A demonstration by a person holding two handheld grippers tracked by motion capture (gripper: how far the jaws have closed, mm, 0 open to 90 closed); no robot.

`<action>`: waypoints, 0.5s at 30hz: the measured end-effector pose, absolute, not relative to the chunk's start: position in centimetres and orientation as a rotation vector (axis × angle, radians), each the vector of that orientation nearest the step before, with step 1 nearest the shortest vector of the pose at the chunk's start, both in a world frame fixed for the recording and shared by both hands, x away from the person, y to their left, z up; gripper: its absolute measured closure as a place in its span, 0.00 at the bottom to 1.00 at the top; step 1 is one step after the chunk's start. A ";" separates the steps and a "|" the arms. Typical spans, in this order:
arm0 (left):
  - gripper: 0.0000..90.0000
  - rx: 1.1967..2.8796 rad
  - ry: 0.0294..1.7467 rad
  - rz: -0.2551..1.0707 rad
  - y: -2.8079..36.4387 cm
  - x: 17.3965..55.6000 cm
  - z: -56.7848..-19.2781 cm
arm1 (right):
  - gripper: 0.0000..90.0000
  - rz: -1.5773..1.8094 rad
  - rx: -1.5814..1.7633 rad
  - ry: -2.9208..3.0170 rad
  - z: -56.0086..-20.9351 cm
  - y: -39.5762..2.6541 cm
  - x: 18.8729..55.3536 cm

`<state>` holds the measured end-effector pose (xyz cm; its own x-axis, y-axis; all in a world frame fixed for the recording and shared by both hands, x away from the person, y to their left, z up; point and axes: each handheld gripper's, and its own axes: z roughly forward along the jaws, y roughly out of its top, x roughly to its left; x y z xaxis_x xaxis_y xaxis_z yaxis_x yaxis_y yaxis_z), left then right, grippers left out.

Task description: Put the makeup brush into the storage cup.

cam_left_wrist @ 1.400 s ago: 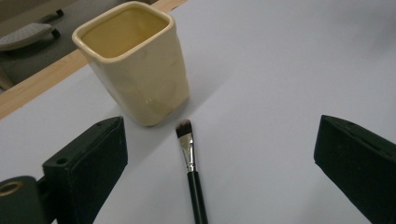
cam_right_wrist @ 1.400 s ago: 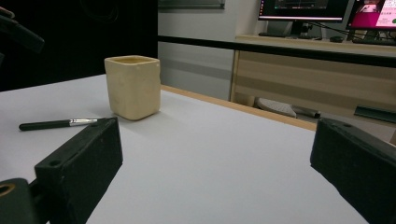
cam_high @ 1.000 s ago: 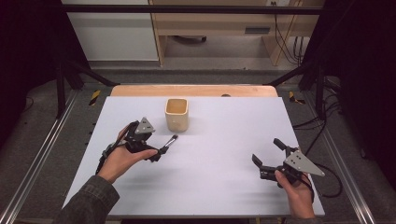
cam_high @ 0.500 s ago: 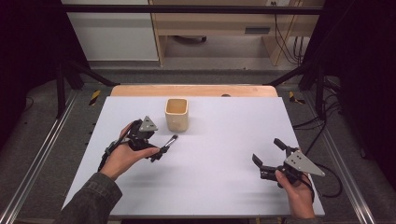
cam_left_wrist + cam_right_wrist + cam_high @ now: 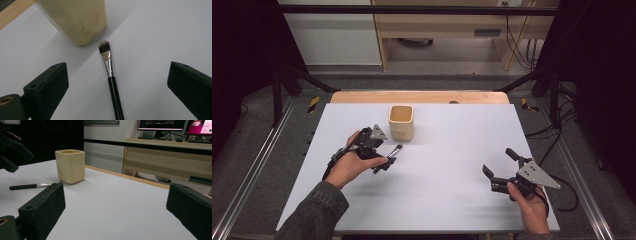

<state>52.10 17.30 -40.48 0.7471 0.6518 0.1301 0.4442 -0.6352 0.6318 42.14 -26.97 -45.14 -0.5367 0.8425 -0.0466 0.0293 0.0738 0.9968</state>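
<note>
With spread left tongs [image 5: 117, 87] straddling the makeup brush [image 5: 110, 77] lying just beside the cream cup [image 5: 75, 18], grasping seems next: lower, then pinch its handle; right tongs [image 5: 502, 167] wait spread.

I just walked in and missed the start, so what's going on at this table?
A person holds a gripper in each hand over a white table. The left gripper hovers with jaws open on either side of a makeup brush, which lies flat with its bristles pointing at a cream square cup. The brush is not gripped. The right gripper is open too, off to the side, holding nothing.
</note>
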 end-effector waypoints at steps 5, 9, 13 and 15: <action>0.04 2.386 0.845 0.453 17.4 52.7 -41.1 | 0.03 1.537 0.874 1.681 -45.1 -27.0 42.1; 0.04 2.391 0.861 0.446 17.5 53.0 -41.5 | 0.03 1.535 0.874 1.683 -45.1 -27.0 42.1; 0.04 2.405 0.871 0.436 17.7 53.3 -41.9 | 0.03 1.533 0.872 1.684 -45.1 -27.0 42.2; 0.04 2.408 0.879 0.443 17.8 53.4 -42.1 | 0.03 1.534 0.874 1.684 -45.1 -27.0 42.2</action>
<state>53.39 17.80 -42.10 0.7341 0.6685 0.1193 0.4932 -0.6457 0.5830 42.16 -27.02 -45.15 -0.5375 0.8419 -0.0481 0.0302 0.0762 0.9966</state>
